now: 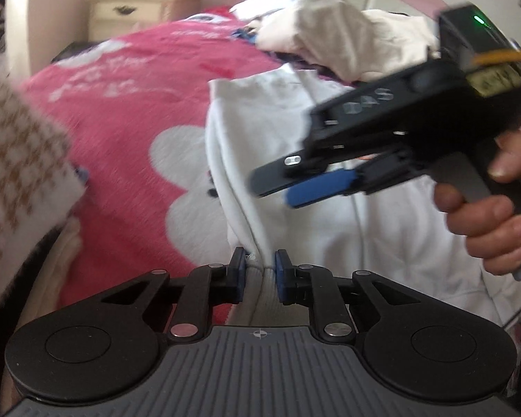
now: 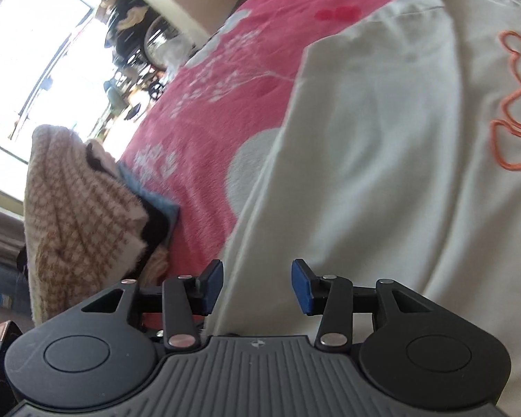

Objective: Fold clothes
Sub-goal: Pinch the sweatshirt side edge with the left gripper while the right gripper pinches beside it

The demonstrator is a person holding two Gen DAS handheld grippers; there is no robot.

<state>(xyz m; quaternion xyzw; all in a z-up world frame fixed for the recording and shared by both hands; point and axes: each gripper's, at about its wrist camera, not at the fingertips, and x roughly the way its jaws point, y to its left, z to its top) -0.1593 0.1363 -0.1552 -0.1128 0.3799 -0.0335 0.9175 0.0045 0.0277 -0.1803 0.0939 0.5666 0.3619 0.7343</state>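
Two grippers are seen over one white garment (image 1: 295,139) spread on the pink blanket (image 1: 128,132). A bunched hem is pinched by the left gripper (image 1: 259,271), nearly closed. Beyond it, the right gripper (image 2: 257,286) is held half open above the garment's edge, gripping nothing. Farther off, one cream clothes pile (image 1: 337,34) is seen.

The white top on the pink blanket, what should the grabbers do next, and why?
Probably the right gripper should close on the edge of the white top that runs between its open jaws. The left gripper already pinches a bunched bit of that top, so a second hold would likely let both lift and fold it over the pink blanket.
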